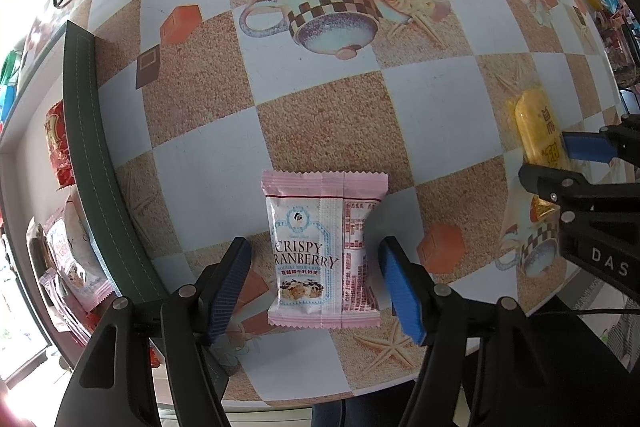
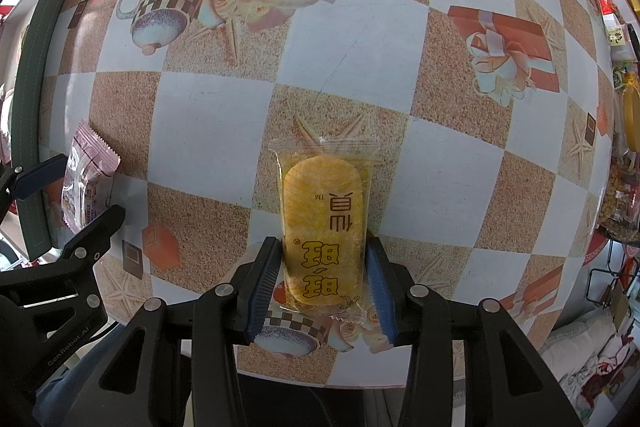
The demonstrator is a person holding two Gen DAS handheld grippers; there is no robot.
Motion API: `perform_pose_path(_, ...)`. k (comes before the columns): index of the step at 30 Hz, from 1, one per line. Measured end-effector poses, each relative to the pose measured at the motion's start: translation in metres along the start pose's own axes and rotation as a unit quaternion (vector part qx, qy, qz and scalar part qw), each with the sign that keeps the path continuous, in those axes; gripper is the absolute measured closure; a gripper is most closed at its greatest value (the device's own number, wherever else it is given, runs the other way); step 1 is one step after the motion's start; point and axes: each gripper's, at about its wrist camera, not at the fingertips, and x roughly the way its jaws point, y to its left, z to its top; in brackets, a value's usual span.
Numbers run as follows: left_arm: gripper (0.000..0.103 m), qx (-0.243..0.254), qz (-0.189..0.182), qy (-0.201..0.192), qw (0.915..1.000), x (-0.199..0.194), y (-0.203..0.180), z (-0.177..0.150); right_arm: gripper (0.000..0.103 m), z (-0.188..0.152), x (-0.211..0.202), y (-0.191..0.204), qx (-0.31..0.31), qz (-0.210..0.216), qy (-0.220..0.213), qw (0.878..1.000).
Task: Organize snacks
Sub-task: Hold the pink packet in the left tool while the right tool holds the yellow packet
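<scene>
The left hand-held gripper (image 1: 316, 281) stands apart around the pink cranberry packet (image 1: 324, 253) on the tabletop (image 1: 320, 99); the right hand-held gripper (image 2: 322, 285) brackets the yellow cracker packet (image 2: 324, 227), pads just touching.

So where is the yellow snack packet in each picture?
Left wrist view: yellow snack packet at the far right edge, between the right gripper's jaws.
Right wrist view: packet in the lower centre, between that gripper's jaws.
Shared landmark: the pink cranberry packet, centre in the left view, far left in the right.
</scene>
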Motion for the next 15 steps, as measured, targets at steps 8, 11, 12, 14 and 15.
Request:
perform_pose_path(8,0.032,0.000,0.000,0.000,1.0000,0.0002,-0.0001,-0.0006,0.058,-0.0004,0.0000,0.0001,0.000,0.000,0.000,1.000)
perform_pose_path(11,0.032,0.000,0.000,0.000,1.0000,0.0002,-0.0002,-0.0010,0.058,-0.0005,-0.0001,-0.0001,0.000,0.000,0.000,1.000)
perform_pose_path(12,0.032,0.000,0.000,0.000,1.0000,0.0002,-0.0003,-0.0009,0.058,-0.0004,-0.0001,-0.0001,0.000,0.000,0.000,1.000)
perform_pose_path(14,0.032,0.000,0.000,0.000,1.0000,0.0002,-0.0003,-0.0011,0.058,-0.0005,-0.0001,0.0000,0.000,0.000,0.000,1.000)
perform_pose_path(15,0.032,0.000,0.000,0.000,1.0000,0.0002,-0.0003,-0.0011,0.058,-0.0004,-0.0002,0.0000,0.000,0.000,0.000,1.000)
